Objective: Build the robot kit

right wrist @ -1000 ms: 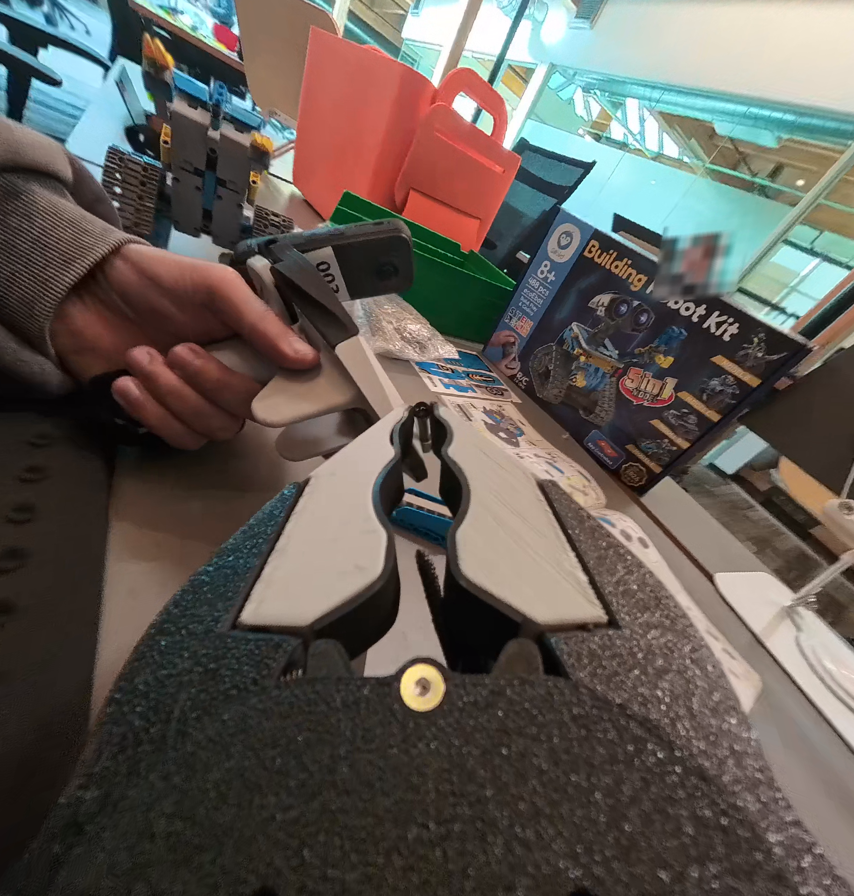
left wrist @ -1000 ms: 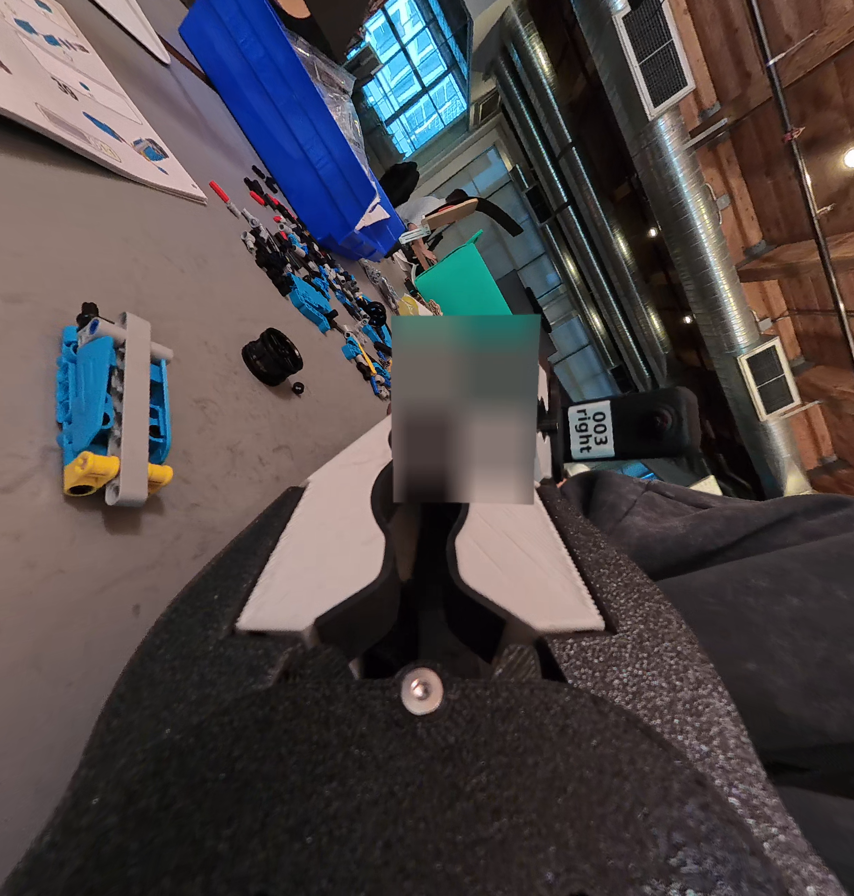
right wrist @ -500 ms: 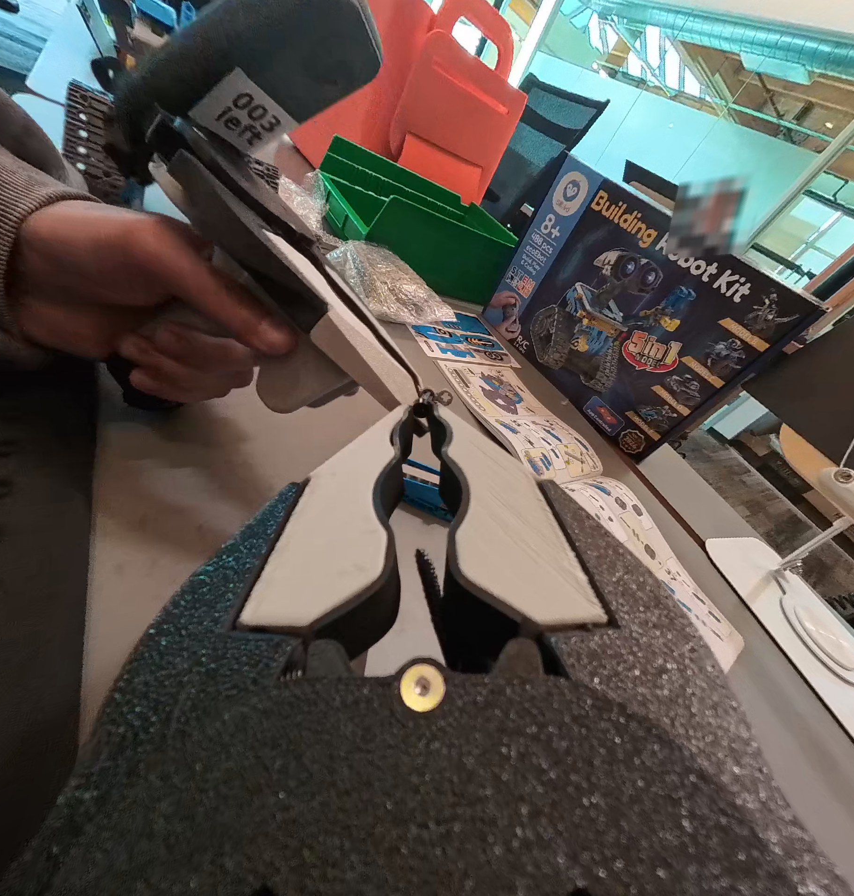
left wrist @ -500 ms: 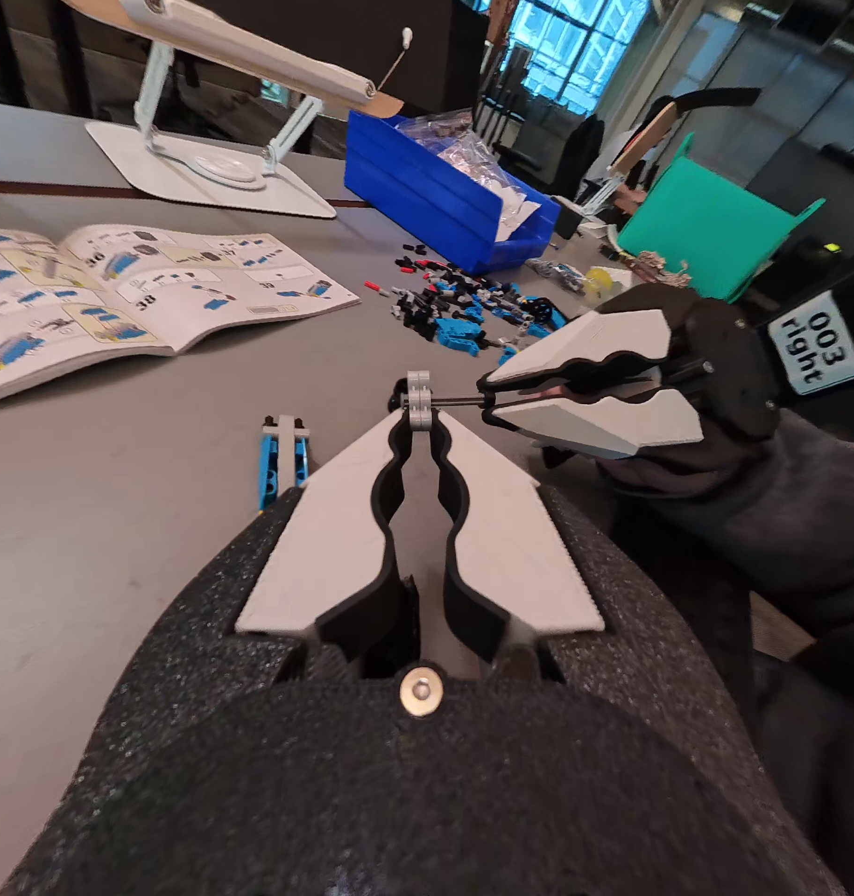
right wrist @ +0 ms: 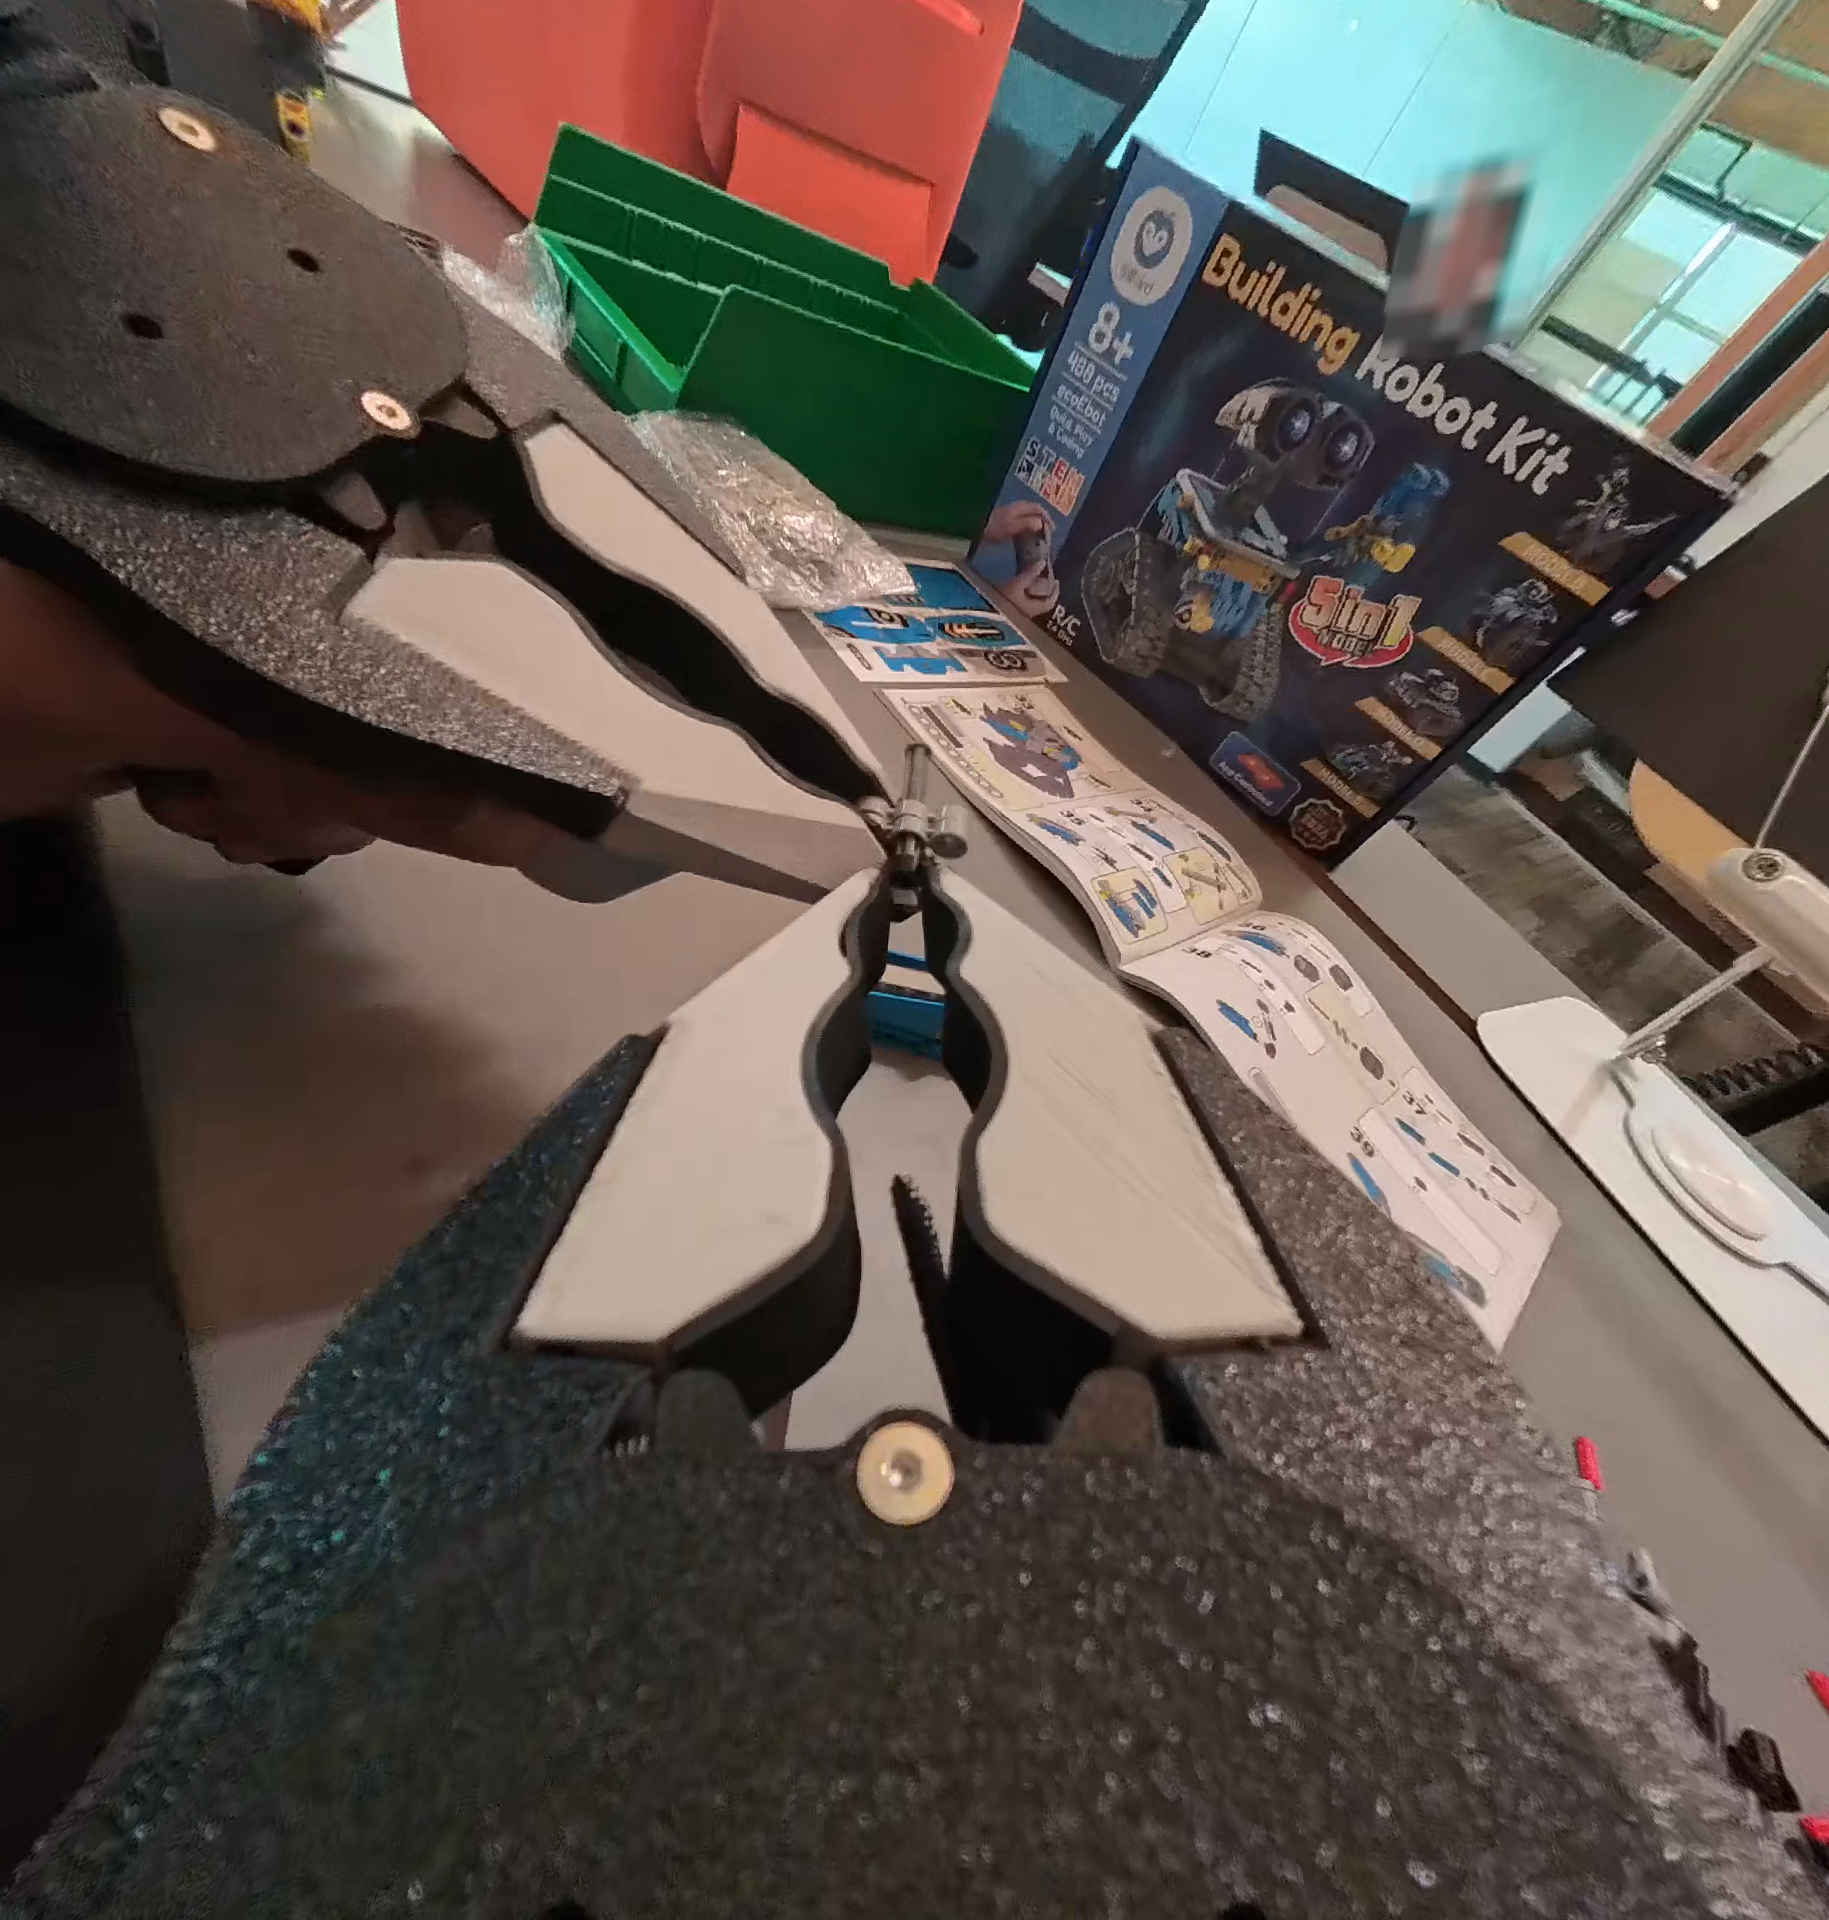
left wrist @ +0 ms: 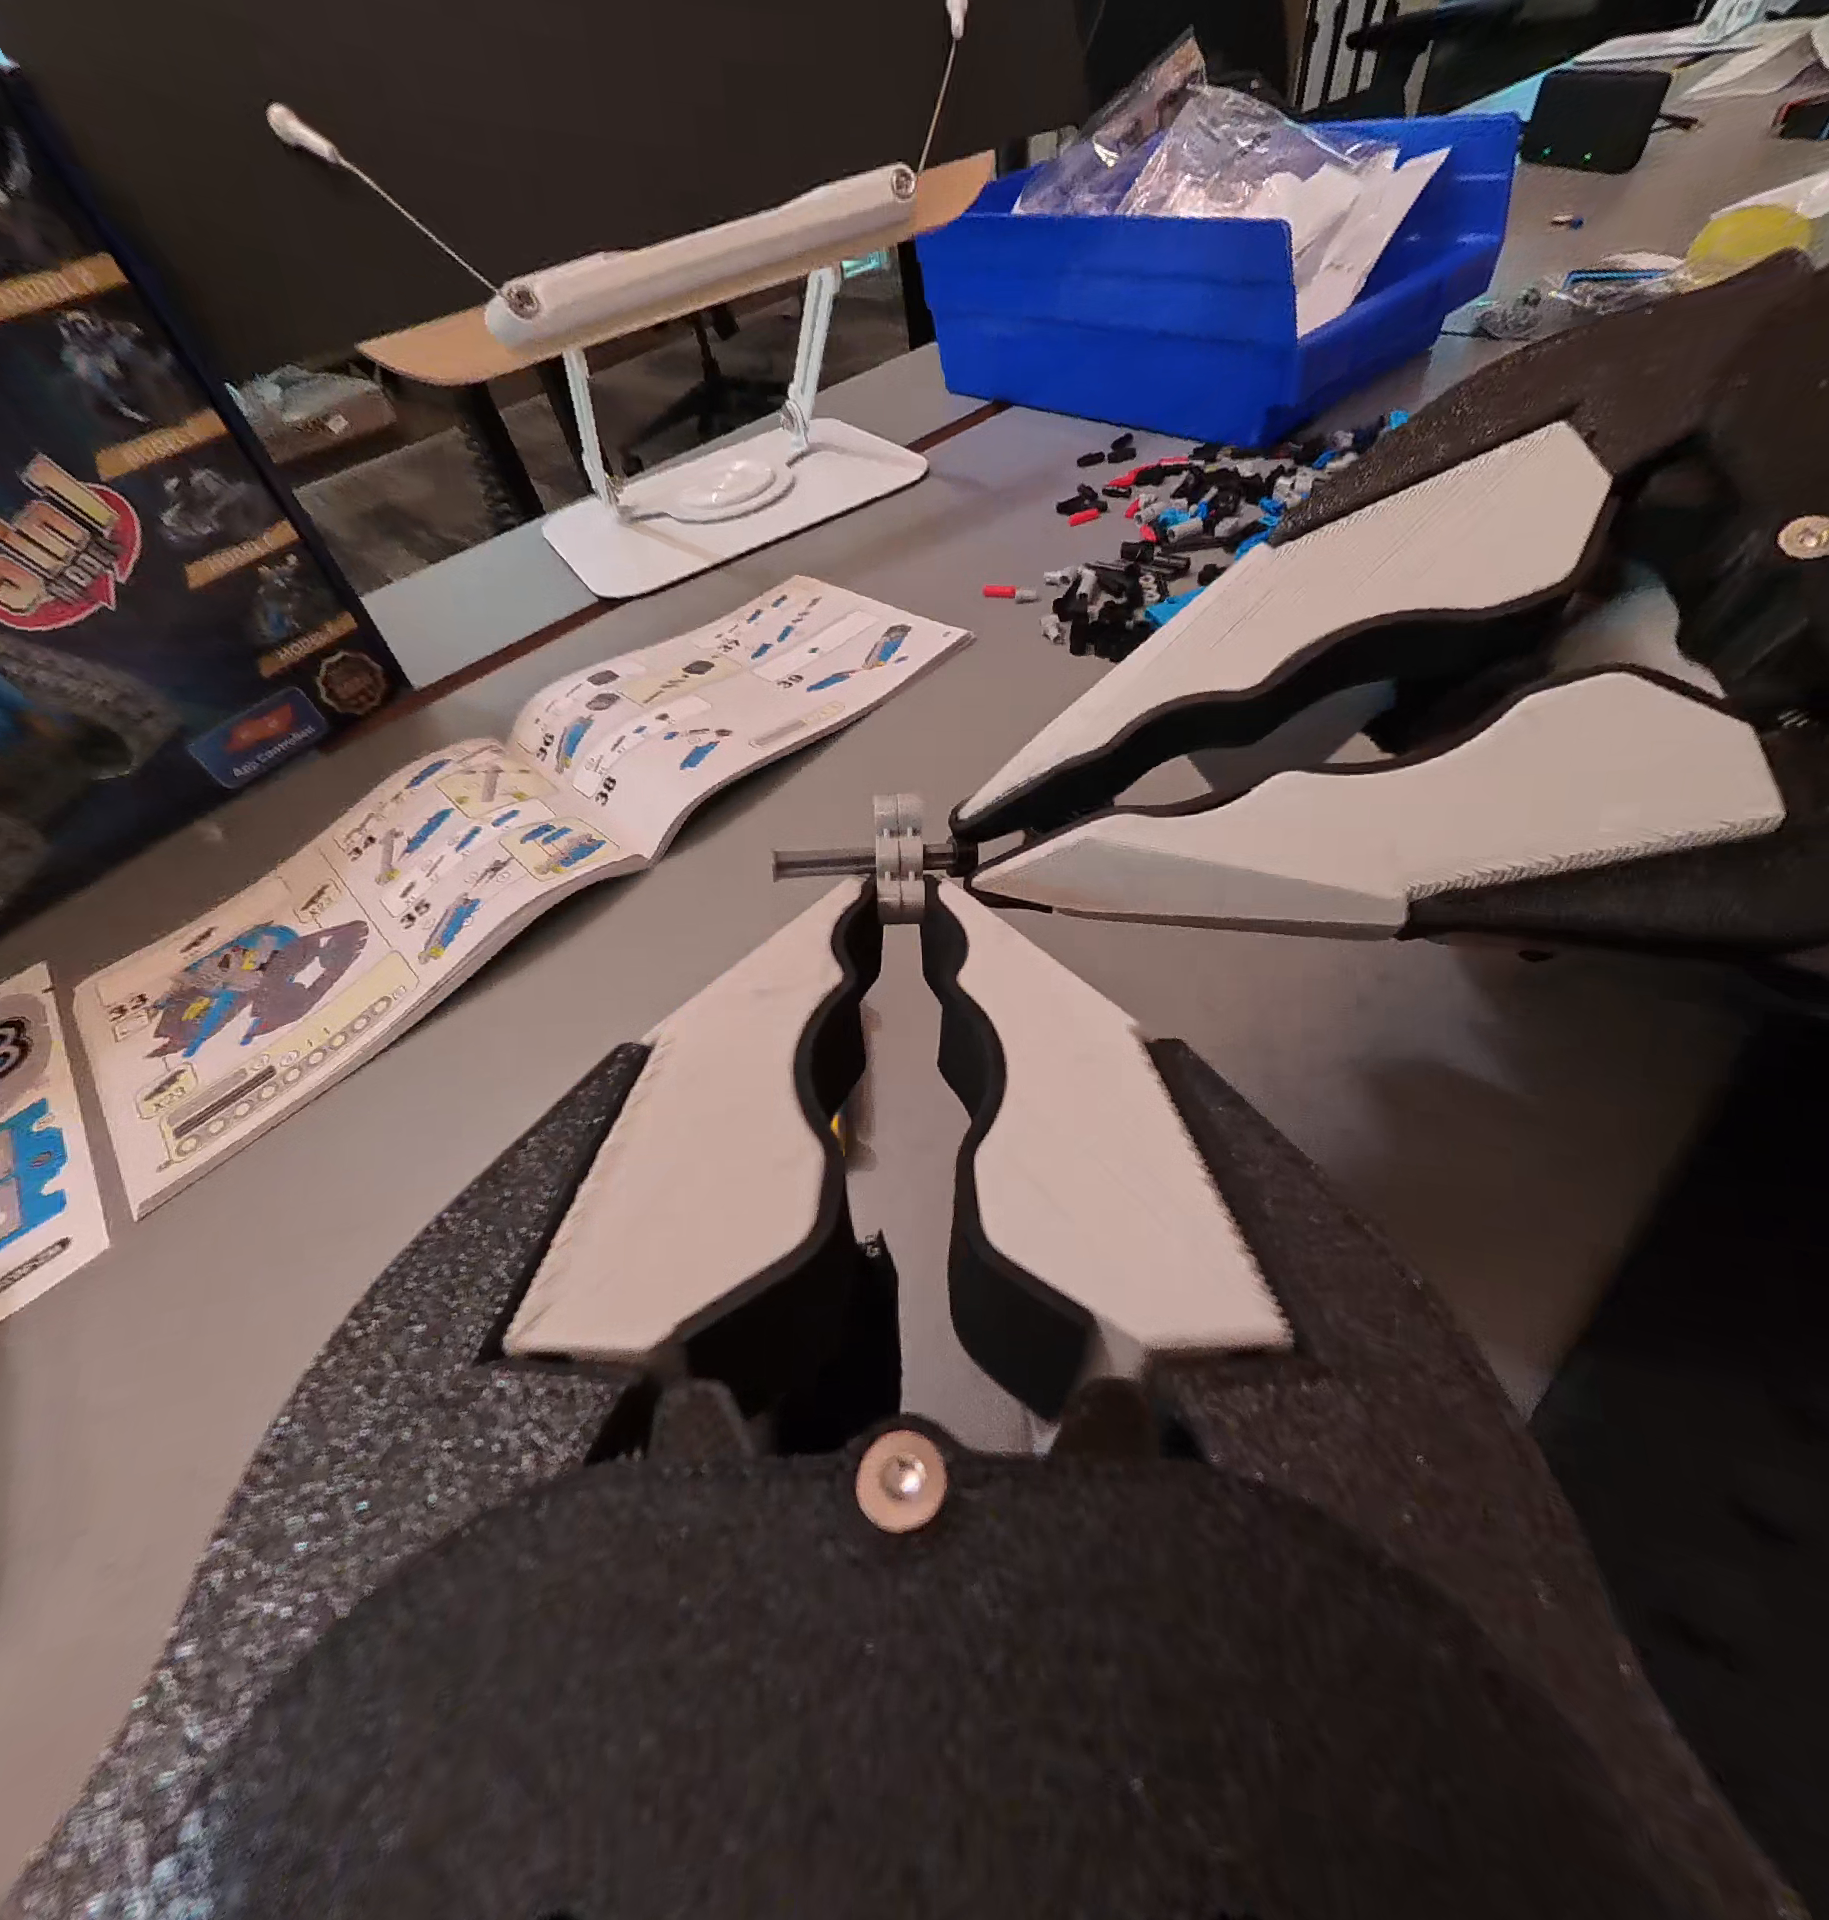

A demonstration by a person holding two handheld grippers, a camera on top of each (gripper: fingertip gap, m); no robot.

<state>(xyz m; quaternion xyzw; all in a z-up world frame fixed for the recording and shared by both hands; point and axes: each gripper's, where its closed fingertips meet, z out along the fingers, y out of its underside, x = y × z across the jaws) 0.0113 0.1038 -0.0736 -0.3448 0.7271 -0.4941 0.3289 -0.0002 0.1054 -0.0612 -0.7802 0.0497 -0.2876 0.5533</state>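
The left gripper (left wrist: 899, 902) is clenching a small grey connector (left wrist: 897, 847) above the table's (left wrist: 1305, 1091) near edge. A dark axle (left wrist: 822, 862) is running crosswise through it, and the right gripper (left wrist: 964, 854) is pinching the axle's right end.

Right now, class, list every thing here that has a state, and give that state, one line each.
Left gripper: shut on the small grey connector piece.
Right gripper: shut on the thin dark axle, which passes through the connector.
Paper instruction booklet: open, flat on the grey table.
Blue plastic bin: upright, holding clear bags.
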